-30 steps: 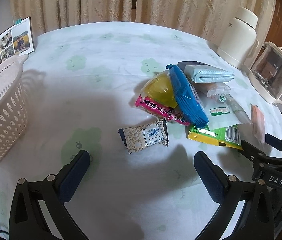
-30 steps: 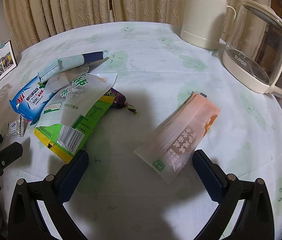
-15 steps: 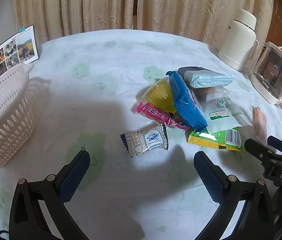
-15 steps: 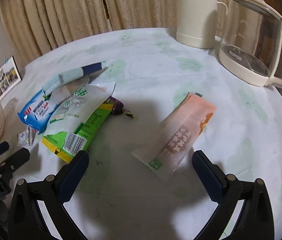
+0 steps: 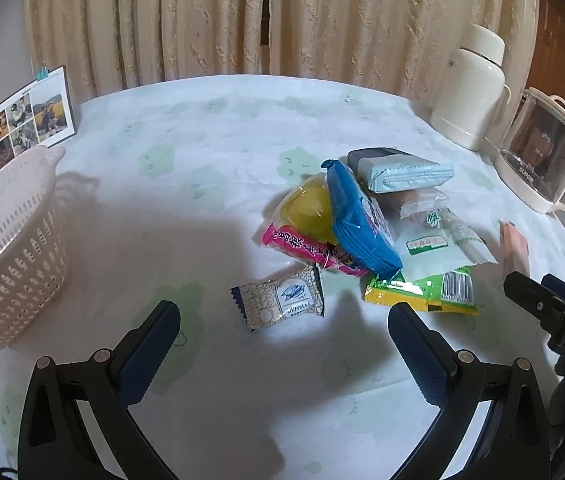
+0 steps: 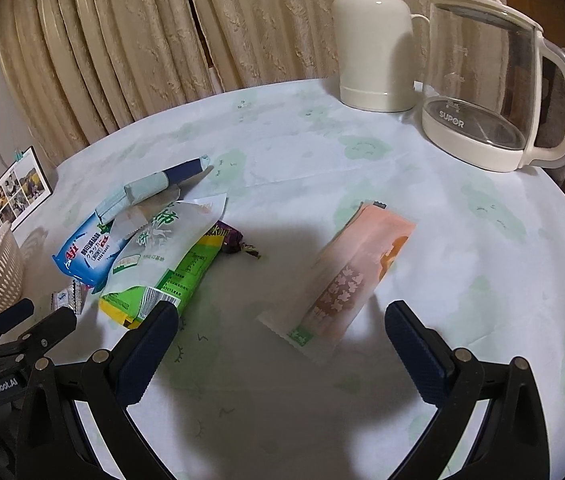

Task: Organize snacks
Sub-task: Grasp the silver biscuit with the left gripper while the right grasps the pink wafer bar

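Both claws hang spread and empty above the table [image 5: 210,128]: the left gripper [image 5: 282,344] just short of the small wafer [image 5: 280,302], the right gripper [image 6: 282,342] before the pink pack [image 6: 346,276]. Other snacks [image 5: 362,220] lie heaped between them; the basket [image 5: 6,248] stands well left.

Black gripper arms, silver screws, seemingly dark-blue textured fingers [image 5: 150,344].
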A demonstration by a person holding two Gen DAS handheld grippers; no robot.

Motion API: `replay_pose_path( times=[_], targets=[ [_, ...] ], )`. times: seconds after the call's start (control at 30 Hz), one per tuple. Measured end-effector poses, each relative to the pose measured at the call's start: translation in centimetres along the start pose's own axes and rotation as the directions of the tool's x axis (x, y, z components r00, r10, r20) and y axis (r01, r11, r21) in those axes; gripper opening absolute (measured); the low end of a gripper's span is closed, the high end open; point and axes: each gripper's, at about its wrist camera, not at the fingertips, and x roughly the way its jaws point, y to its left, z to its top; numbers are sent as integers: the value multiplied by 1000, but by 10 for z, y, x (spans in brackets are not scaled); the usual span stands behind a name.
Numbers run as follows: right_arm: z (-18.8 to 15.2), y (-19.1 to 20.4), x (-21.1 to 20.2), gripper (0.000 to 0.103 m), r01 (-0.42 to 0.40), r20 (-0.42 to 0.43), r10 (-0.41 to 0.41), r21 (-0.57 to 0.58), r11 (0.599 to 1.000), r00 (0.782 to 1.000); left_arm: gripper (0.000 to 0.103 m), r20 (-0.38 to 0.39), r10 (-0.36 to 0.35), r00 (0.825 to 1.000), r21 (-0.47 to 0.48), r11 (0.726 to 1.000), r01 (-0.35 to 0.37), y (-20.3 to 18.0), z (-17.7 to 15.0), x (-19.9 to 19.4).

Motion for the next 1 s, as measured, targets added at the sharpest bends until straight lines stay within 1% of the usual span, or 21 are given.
replay_pose_path(
  times=[0.13, 0.23, 0.33, 0.37, 0.43, 0.5, 0.53, 0.57, 0.6, 0.63, 0.8, 0.87, 0.97, 1.0],
  targets=[
    [-1, -2, -2, 103, -4, 9, 4, 11, 1000, 1000, 103, -30, -19, 999, -43, 999, 18, 8, 6, 10],
    [-1, -4, -3, 103, -8, 13, 8, 17, 1000, 1000, 102, -47, -23, 999, -50, 999, 20, 8, 10, 16],
    [-1, -6, -4, 103, -15, 15, 15, 27, 1000, 1000, 91, -60, -20, 998, -56, 998, 16, 9, 11, 20],
    [0, -7, -4, 103, -18, 15, 17, 32, 999, 1000, 85, -63, -21, 998, -61, 998, 17, 10, 11, 21],
    [1, -11, -4, 103, -26, 13, 25, 51, 998, 1000, 80, -57, -16, 998, -66, 998, 13, 11, 11, 20],
    [1, -15, -4, 103, -32, 10, 31, 71, 997, 999, 69, -50, -19, 999, -68, 998, 16, 12, 11, 19],
    [2, -18, -4, 103, -32, 7, 32, 82, 996, 999, 67, -46, -17, 999, -71, 997, 14, 13, 10, 19],
    [2, -20, -4, 103, -30, 5, 30, 89, 996, 1000, 62, -40, -22, 999, -75, 997, 19, 13, 10, 17],
    [2, -22, -4, 103, -27, 4, 26, 95, 995, 1000, 54, -35, -29, 999, -77, 997, 26, 14, 9, 17],
    [2, -25, -5, 103, -20, 5, 19, 100, 995, 1000, 51, -28, -46, 999, -82, 996, 43, 15, 9, 15],
    [5, -38, -5, 103, 19, 4, -20, 128, 992, 1000, 45, 5, -80, 997, -112, 991, 80, 22, 7, 9],
    [6, -42, -5, 103, 37, 0, -38, 135, 990, 999, 45, 29, -77, 997, -119, 990, 80, 23, 7, 3],
    [9, -47, -2, 96, 57, -9, -56, 137, 989, 998, 45, 64, -62, 996, -117, 991, 69, 25, 8, -4],
    [10, -47, -1, 91, 62, -15, -60, 136, 989, 998, 45, 79, -55, 995, -115, 991, 64, 25, 8, -8]
  ],
)
